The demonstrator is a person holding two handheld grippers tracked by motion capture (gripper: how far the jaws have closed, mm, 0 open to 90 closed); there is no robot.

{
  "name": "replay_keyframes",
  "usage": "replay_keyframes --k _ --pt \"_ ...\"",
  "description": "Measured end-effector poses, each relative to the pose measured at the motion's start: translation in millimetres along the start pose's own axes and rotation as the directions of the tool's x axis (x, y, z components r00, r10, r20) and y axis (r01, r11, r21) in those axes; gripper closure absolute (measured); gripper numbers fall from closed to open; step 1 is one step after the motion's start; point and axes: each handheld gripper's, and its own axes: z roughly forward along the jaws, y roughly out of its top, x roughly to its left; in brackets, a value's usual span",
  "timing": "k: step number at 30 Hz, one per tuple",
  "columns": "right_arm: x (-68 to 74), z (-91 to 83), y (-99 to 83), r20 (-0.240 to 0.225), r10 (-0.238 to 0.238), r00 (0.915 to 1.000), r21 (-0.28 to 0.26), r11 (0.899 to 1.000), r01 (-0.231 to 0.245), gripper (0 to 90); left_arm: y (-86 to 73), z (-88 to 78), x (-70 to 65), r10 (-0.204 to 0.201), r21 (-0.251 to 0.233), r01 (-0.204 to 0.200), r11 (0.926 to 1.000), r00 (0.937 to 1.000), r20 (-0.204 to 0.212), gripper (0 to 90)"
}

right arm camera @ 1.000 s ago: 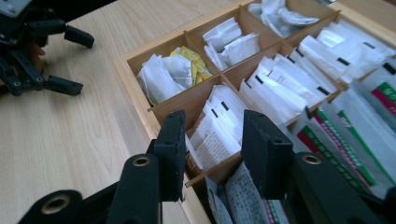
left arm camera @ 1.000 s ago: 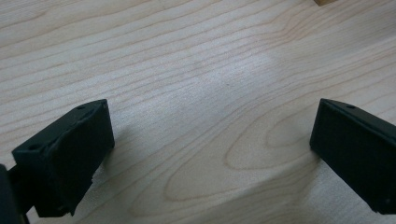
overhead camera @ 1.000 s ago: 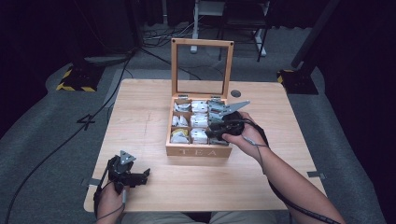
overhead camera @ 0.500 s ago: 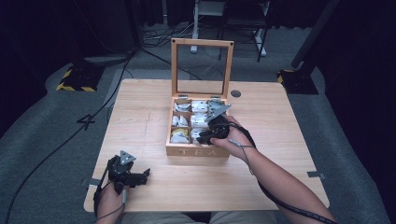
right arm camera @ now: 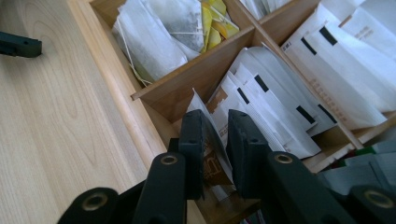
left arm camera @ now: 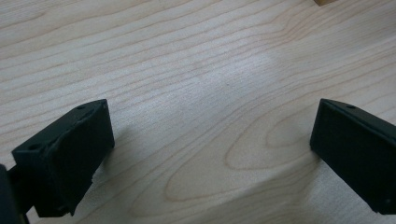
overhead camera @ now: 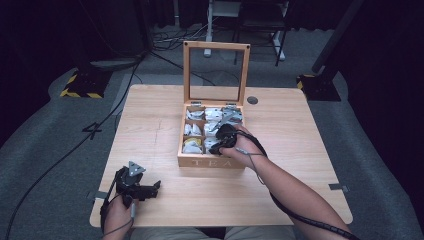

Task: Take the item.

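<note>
- The wooden tea box (overhead camera: 210, 161) stands in the middle of the bench (overhead camera: 300, 125), its glass-paned lid (overhead camera: 216, 72) raised upright at the far side and the word TEA on its near wall.
- The right tool (overhead camera: 216, 145) reaches into the front right compartment of the box, held by the person's right hand (overhead camera: 240, 150).
- In the right gripper view, the right tool (right arm camera: 215, 144) has its two black jaws nearly together, with a white tea sachet (right arm camera: 211, 140) between them; the jaws have just been closing, and the pads look pressed against the paper on both sides.
- That sachet stands on edge at the front of a row of like sachets (right arm camera: 266, 112) bearing black marks, in the same compartment.
- The next compartment holds tea bags (right arm camera: 159, 32) with strings and yellow tags.
- The left tool (overhead camera: 142, 189) rests low over the near left corner of the bench, well apart from the box.
- In the left gripper view, the left tool (left arm camera: 212, 154) has its jaws spread wide, released, with bare wood between them.
</note>
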Motion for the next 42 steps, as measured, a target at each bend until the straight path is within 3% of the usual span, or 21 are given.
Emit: replay_keyframes --k 3,7,17,26,34,42 --pt "-1.4 1.6 -0.4 -0.013 0.019 0.9997 0.018 1.000 -0.018 80.9 0.0 0.0 0.0 0.000 0.000 0.000 1.0000 1.0000 0.000 0.2" --pt "0.0 0.8 0.4 -0.014 -0.014 0.9998 0.031 0.999 0.015 89.9 0.0 0.0 0.0 0.000 0.000 0.000 1.0000 1.0000 0.000 0.2" --pt "5.8 -12.7 3.9 0.011 -0.082 0.9966 -0.011 0.997 0.082 90.0 0.1 0.0 0.1 0.000 0.001 0.000 1.0000 1.0000 0.001 0.2" --pt "4.8 -42.0 7.3 0.033 -0.083 0.9960 -0.127 0.988 0.087 90.0 0.0 0.0 -0.1 -0.001 0.001 0.001 1.0000 1.0000 0.000 0.2" --pt "0.6 -62.1 5.0 0.027 -0.065 0.9975 -0.233 0.970 0.069 90.0 -0.6 -0.5 -0.3 -0.002 0.001 0.002 1.0000 1.0000 -0.002 0.2" --pt "-1.8 -81.8 -3.0 0.029 -0.054 0.9981 -0.293 0.954 0.060 90.0 -0.5 -0.5 -0.1 0.001 0.001 -0.001 1.0000 1.0000 0.000 0.2"
